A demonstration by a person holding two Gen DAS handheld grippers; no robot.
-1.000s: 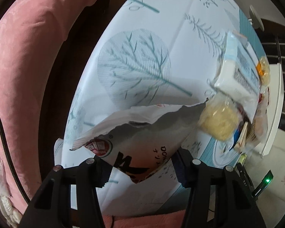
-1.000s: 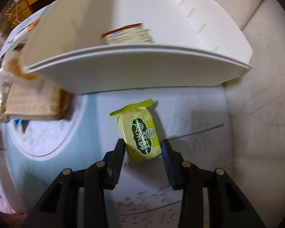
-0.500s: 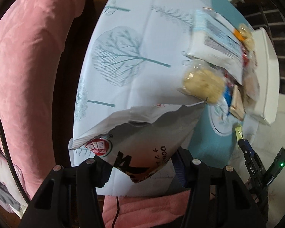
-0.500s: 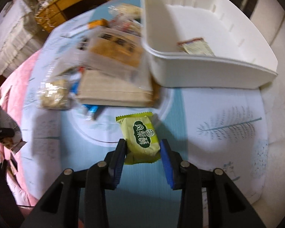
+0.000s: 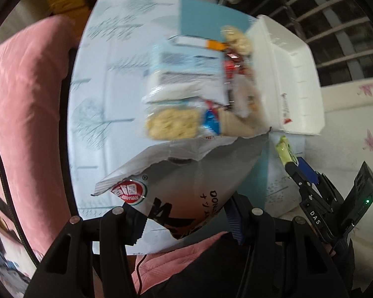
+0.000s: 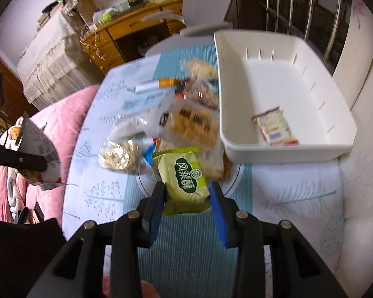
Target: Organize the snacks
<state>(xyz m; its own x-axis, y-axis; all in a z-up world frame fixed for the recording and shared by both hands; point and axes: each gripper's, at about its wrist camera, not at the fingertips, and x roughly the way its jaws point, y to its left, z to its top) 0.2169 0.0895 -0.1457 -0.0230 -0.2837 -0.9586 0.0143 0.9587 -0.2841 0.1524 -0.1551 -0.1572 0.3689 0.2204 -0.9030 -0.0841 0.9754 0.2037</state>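
Note:
My right gripper point(image 6: 186, 196) is shut on a yellow-green snack packet point(image 6: 184, 173) and holds it above the table, left of and in front of the white bin point(image 6: 281, 149). The bin holds one small packet point(image 6: 273, 129). My left gripper point(image 5: 184, 213) is shut on a torn silver snack bag point(image 5: 186, 181), held over the table's near edge; the bag also shows in the right wrist view point(image 6: 37, 144). The yellow-green packet point(image 5: 284, 152) and the bin point(image 5: 286, 79) show at the right of the left wrist view.
A pile of loose snacks point(image 6: 176, 114) lies left of the bin on the tree-print tablecloth point(image 6: 298, 198): cracker packs, a clear bag of crackers point(image 6: 116, 154), an orange-and-white box point(image 6: 156, 85). A pink quilt point(image 5: 24, 111) lies left; a chair point(image 6: 206, 2) stands behind.
My right gripper has lifted the yellow-green packet off the table and pulled back from the bin. My left gripper with the silver bag has swung right, toward the pile and the bin.

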